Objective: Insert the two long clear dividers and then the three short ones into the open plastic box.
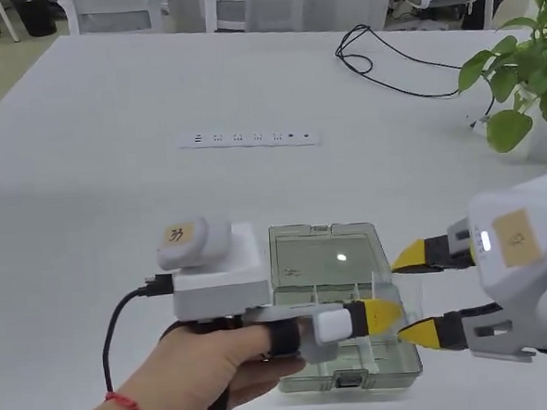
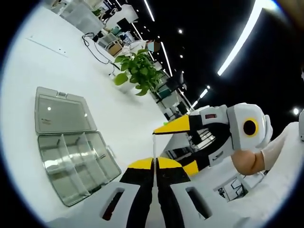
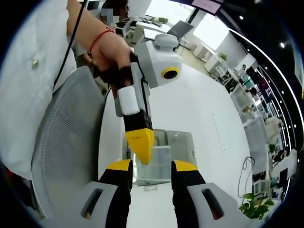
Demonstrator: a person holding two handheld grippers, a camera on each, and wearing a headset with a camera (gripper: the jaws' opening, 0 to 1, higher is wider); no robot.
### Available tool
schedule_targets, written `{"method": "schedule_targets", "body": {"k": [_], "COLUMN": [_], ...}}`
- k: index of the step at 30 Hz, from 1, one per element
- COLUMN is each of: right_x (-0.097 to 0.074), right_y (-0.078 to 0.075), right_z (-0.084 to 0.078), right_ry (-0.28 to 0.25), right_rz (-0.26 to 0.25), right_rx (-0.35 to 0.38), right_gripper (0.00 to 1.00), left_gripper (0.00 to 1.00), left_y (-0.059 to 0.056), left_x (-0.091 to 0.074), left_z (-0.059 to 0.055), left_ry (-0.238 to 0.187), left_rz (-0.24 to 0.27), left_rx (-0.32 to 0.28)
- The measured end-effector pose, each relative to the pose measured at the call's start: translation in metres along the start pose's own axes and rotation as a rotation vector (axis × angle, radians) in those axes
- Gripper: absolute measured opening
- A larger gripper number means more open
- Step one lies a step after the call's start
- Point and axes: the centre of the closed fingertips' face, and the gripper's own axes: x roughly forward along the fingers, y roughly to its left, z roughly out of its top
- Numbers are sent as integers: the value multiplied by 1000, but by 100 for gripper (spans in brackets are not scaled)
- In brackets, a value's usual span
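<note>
Pinching a clear divider edge-on, left gripper clamped, right gripper spread and empty — likely light, stiff, slippery; grip its upper edge

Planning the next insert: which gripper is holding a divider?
The left gripper: its jaws are shut on a thin clear divider. The right gripper has its jaws open and grips nothing.

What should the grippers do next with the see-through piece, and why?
Probably shut the right gripper on the free end of the clear divider. The left gripper pinches it by one edge over the box, and the right's jaws stand open beside it, so a second hold would steady it for lowering in.
</note>
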Motion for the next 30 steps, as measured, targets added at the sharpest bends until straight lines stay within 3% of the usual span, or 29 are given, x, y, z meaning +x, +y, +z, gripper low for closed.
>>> {"method": "schedule_targets", "body": {"k": [3, 8, 14, 16, 19, 24, 30], "right_x": [-4, -13, -21, -24, -29, -36, -35], "right_y": [-2, -6, -5, -6, -4, 10, 20], "right_z": [1, 5, 5, 4, 8, 18, 21], "right_ry": [-23, -90, -175, -188, -210, -244, -251], "right_rz": [8, 51, 175, 204, 243, 353, 419], "right_rx": [30, 123, 222, 248, 256, 254, 252], "right_gripper": [33, 32, 28, 26, 23, 17, 14], "left_gripper": [0, 0, 0, 0, 0, 0, 0], "left_y": [-1, -6, -11, -15, -22, -26, -36], "left_x": [-1, -3, -7, -9, -11, -13, -14], "left_z": [-1, -5, -10, -15, -18, -20, -22], "left_ry": [17, 57, 103, 125, 139, 149, 152], "left_rz": [3, -14, -40, -71, -107, -128, -164], "left_rx": [87, 283, 480, 556, 609, 661, 708]}}
